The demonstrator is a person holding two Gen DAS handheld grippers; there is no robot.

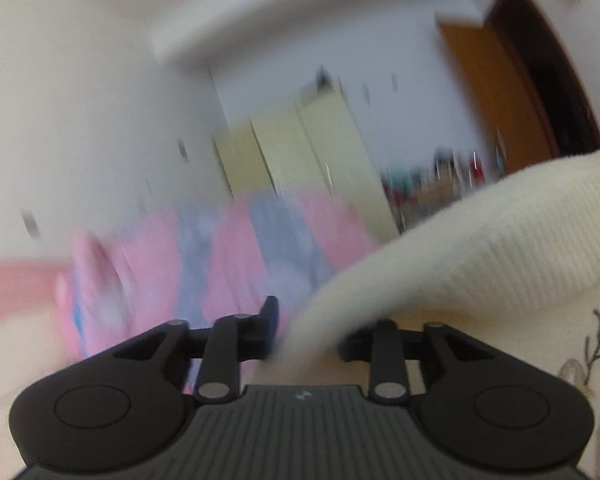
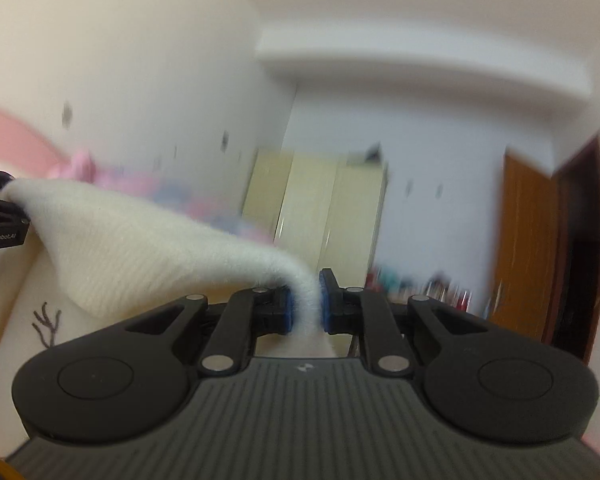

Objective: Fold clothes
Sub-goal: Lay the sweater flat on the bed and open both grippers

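A cream knitted sweater [image 1: 500, 248] stretches between my two grippers above the bed. In the left wrist view one end of it runs down between the fingers of my left gripper [image 1: 310, 336], whose jaws stand apart with the knit loose in the gap. That gripper also shows at the left edge of the right wrist view [image 2: 4, 216], at the sweater's far corner. My right gripper [image 2: 305, 304] is shut on the other end of the sweater [image 2: 140, 248], the blue pads pinching a bunched fold. Both views are blurred.
A pink and blue quilt [image 1: 220, 264] lies heaped ahead on the bed. Cream bedding with a branch embroidery [image 1: 596, 344] lies under the sweater. A pale wardrobe [image 2: 320, 208], a cluttered low shelf [image 1: 440, 184] and a brown door [image 2: 528, 240] stand along the far wall.
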